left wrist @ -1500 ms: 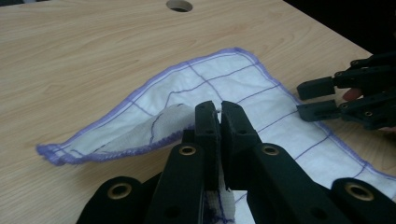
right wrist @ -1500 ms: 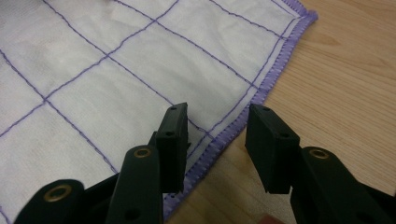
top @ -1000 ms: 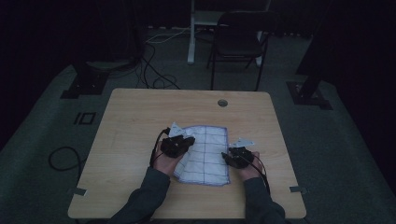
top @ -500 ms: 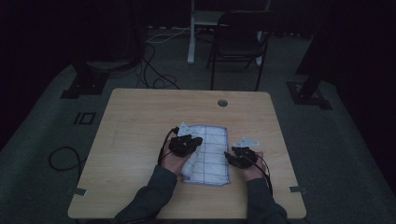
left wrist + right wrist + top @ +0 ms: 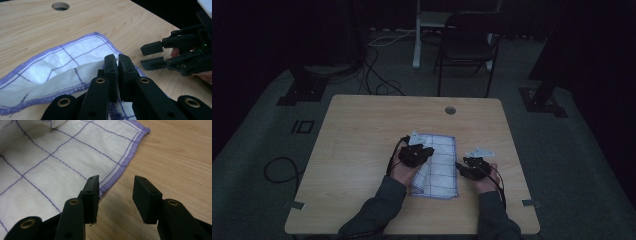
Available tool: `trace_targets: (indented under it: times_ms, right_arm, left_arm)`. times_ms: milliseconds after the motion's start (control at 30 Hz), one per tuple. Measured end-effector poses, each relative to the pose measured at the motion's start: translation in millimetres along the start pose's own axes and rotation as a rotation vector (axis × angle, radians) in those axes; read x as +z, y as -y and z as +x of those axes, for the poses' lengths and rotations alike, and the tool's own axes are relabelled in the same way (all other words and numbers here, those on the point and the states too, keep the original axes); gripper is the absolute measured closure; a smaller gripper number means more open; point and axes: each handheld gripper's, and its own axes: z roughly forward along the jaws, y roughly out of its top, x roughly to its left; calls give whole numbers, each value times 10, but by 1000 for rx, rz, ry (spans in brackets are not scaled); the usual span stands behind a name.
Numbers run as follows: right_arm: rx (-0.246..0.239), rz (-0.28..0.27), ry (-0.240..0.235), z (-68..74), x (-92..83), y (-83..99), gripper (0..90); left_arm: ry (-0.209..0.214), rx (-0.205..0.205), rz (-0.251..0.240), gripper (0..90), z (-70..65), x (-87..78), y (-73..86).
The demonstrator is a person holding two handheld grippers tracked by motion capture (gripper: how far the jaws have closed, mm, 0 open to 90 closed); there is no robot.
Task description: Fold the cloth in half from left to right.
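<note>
Left gripper [image 5: 117,62] clenched on folded edge of cloth [image 5: 438,155]; right gripper [image 5: 115,192] released, empty, beside cloth hem on table [image 5: 362,130].

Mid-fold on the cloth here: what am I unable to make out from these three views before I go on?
- Cloth, high view: its left part lies under the left gripper and hand; dim light blurs the fold.
- Cloth, left gripper view: the pinched edge is hidden between the shut black jaws, and its near part is cut off by the bottom edge.
- Cloth, right gripper view: top and left edges crop it.
- Right gripper, high view: its jaw gap is too small and dark to read.
</note>
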Motion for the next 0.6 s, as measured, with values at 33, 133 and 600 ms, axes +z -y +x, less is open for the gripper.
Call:
trace_targets:
  times_ms: [33, 133, 600]
  right_arm:
    - [1, 0, 0, -1, -1, 0, 571]
    - [2, -1, 1, -1, -1, 1, 571]
    - [21, 1, 8, -37, -2, 14, 570]
  left_arm:
    - [0, 0, 3, 868, -2, 7, -1]
    - [4, 5, 7, 868, -12, 34, -8]
    - [22, 12, 28, 868, -89, 215, -57]
